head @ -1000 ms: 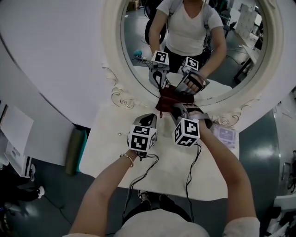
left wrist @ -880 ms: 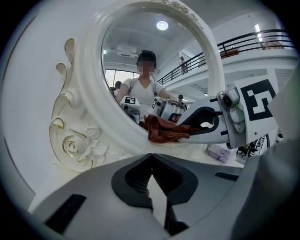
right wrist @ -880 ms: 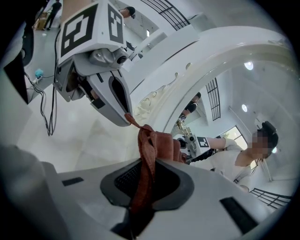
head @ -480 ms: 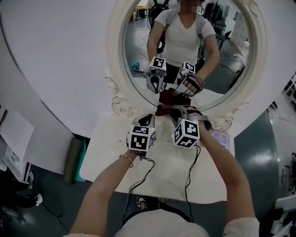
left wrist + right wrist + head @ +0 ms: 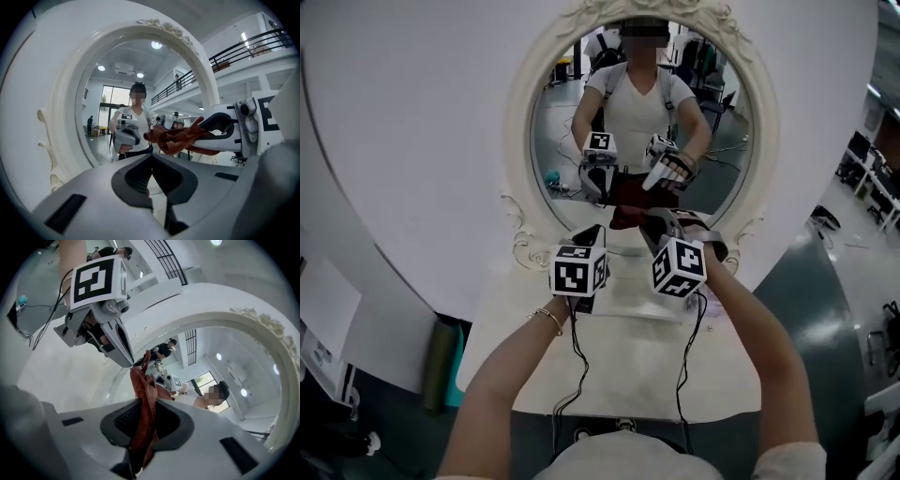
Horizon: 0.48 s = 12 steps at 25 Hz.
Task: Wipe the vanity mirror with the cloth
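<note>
The oval vanity mirror (image 5: 581,112) in its ornate cream frame stands at the back of a white table (image 5: 628,370). My right gripper (image 5: 652,223) is shut on a dark red cloth (image 5: 623,217), which sits at the lower edge of the glass. In the right gripper view the cloth (image 5: 143,404) hangs clamped between my right gripper's (image 5: 145,401) jaws, with the mirror's frame (image 5: 234,329) arching above. My left gripper (image 5: 592,232) hovers just left of the cloth, shut and holding nothing. The left gripper view shows my left gripper (image 5: 152,158) facing the mirror (image 5: 108,93), the cloth (image 5: 180,138) to its right.
Black cables (image 5: 577,366) trail from both grippers over the table's front edge. A green object (image 5: 439,361) leans at the table's left side on the floor. A white wall (image 5: 403,141) curves round behind the mirror. My reflection fills the glass.
The head view has tilted up, so the whole mirror shows now. Both grippers have lifted slightly toward the glass, the right one still holding the cloth.
</note>
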Available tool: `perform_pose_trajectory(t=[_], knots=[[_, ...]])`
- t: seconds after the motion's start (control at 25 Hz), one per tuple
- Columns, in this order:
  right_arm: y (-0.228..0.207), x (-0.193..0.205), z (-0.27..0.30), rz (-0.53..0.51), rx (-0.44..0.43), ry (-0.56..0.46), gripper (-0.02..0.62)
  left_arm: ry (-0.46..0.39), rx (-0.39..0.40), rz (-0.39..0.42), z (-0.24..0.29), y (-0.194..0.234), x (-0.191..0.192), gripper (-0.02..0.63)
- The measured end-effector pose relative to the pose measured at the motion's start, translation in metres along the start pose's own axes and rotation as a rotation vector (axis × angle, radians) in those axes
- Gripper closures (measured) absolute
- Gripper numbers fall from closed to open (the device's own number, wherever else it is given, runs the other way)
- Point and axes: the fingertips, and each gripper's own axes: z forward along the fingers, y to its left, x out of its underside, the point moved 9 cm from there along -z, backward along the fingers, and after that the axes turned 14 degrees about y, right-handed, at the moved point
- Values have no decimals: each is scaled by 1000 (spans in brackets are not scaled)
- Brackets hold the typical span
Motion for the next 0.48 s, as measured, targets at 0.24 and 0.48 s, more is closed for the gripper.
perform_pose_trajectory(t=[0.24,0.48], knots=[[-71,0,-45,62,139,-31,532,-25,-39,103,-11,-12,-65,595],[-144,3,-83,13,285,-5,532,-87,-78,183,-28,-16,-124,595]])
